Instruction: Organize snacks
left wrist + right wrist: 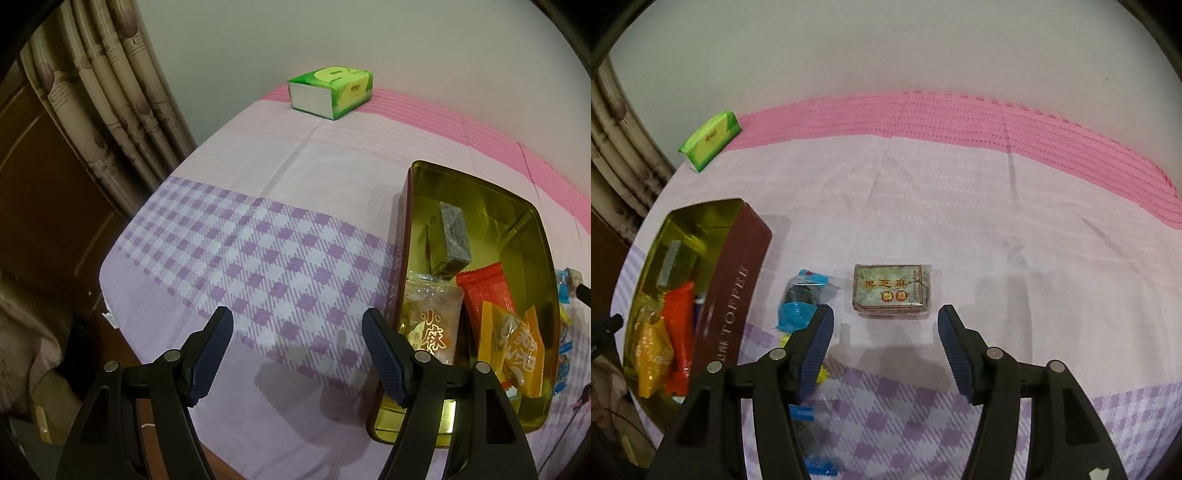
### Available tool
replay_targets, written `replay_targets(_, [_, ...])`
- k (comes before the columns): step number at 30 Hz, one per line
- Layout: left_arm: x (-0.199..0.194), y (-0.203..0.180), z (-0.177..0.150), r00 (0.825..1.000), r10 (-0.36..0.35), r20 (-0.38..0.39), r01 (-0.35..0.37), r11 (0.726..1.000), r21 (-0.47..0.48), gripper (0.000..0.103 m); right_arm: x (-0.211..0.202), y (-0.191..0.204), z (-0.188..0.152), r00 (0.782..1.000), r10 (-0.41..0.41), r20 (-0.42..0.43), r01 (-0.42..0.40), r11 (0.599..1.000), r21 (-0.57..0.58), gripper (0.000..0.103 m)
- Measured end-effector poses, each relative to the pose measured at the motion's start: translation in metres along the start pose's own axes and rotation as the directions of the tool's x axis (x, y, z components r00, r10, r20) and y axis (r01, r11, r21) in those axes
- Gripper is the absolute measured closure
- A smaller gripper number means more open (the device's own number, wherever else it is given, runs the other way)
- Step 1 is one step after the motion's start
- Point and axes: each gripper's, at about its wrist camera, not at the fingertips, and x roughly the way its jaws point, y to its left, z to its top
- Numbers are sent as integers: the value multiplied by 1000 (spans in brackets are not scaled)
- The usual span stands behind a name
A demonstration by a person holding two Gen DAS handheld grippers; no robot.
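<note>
A gold-lined tin (543, 236) (746, 266) with a maroon outside holds several snack packets: an orange one (487, 288), a yellow one (521, 354), a clear one (432, 321) and a grey block (454, 232). My left gripper (297, 328) hangs open over the checked cloth, just left of the tin. In the right wrist view a wrapped sesame cake (892, 290) lies flat on the cloth. My right gripper (886, 332) is open just short of it, nothing between the fingers. Blue-wrapped snacks (801, 299) lie between cake and tin.
A green tissue pack (330, 90) (711, 136) sits at the far edge by the white wall. Curtains (110, 92) and a brown wooden panel stand off the left side. More blue wrappers (801, 411) lie under the right gripper's left finger.
</note>
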Motion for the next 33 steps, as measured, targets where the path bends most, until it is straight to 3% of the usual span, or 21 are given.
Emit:
replay_targets(14, [2, -2, 2, 1000, -24, -5, 24, 1000, 7, 30, 33, 0, 9, 998, -55, 40, 56, 997, -48, 42])
replay_targets(18, [1, -6, 1, 1000, -14, 0, 14, 1000, 25, 30, 30, -1, 5, 997, -47, 67, 52, 996, -69, 56])
replay_targets(21, [-1, -11, 0, 1000, 0, 10, 0, 999, 46, 30, 27, -7, 3, 997, -30, 72, 33, 998, -45, 57])
replay_targets(27, [-10, -25, -3, 999, -15, 32, 13, 997, 77, 30, 10, -42, -16, 995, -20, 93, 16, 999, 49, 57])
replay_targets(33, [-27, -58, -8, 997, -56, 50, 47, 986, 163, 30, -8, -84, -43, 991, -92, 101, 85, 994, 66, 57])
